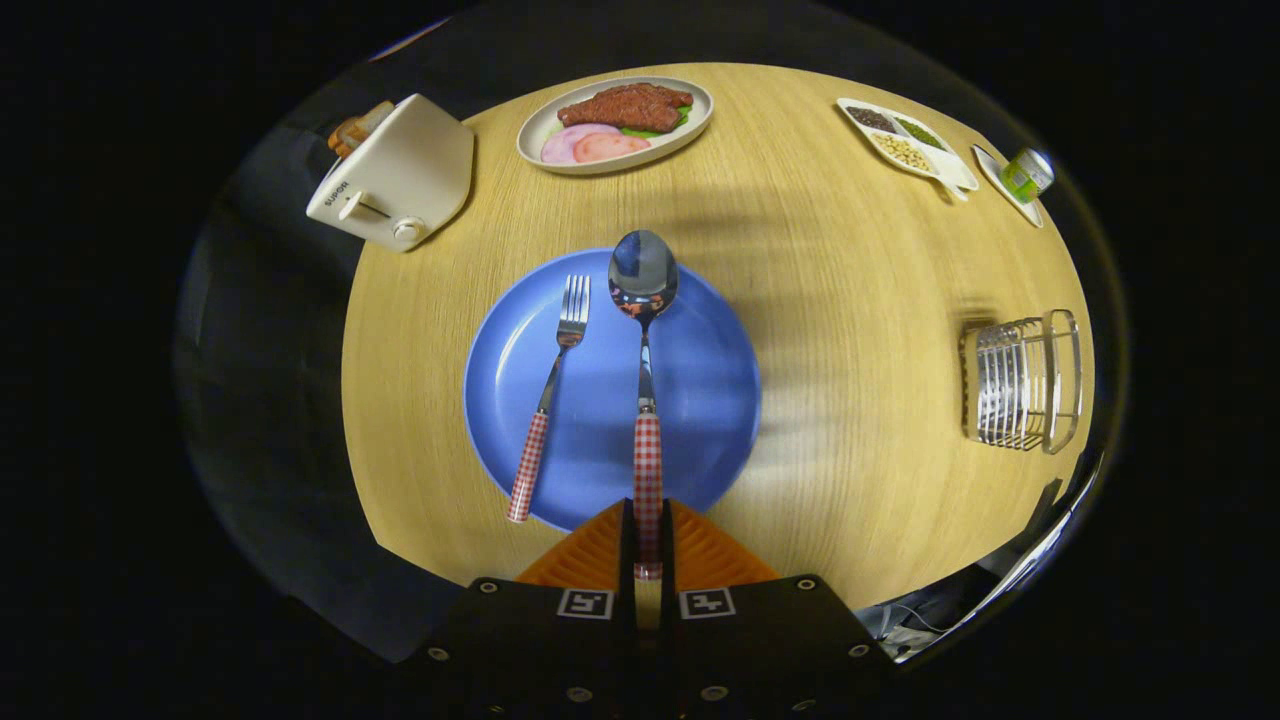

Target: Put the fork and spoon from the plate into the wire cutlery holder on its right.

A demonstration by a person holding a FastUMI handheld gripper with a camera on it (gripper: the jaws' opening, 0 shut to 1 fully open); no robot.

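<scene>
1. Gripper (647, 535) is clamping the spoon (643, 290) by its checked handle, fingers nearly closed w/ handle pinched between them.
2. Spoon is pointing straight ahead over the blue plate (700, 400), bowl reaching past the far rim.
3. Fork (552, 385) is lying on the plate just left of the spoon, handle end overhanging the near rim.
4. Wire cutlery holder (1025, 382) is sitting well apart to the right on the wooden table (850, 300).

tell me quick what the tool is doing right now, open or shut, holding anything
Tool: shut on the spoon, both fingers pressing its checked handle, bowl out over the blue plate; the fork lies on the plate beside it.
</scene>
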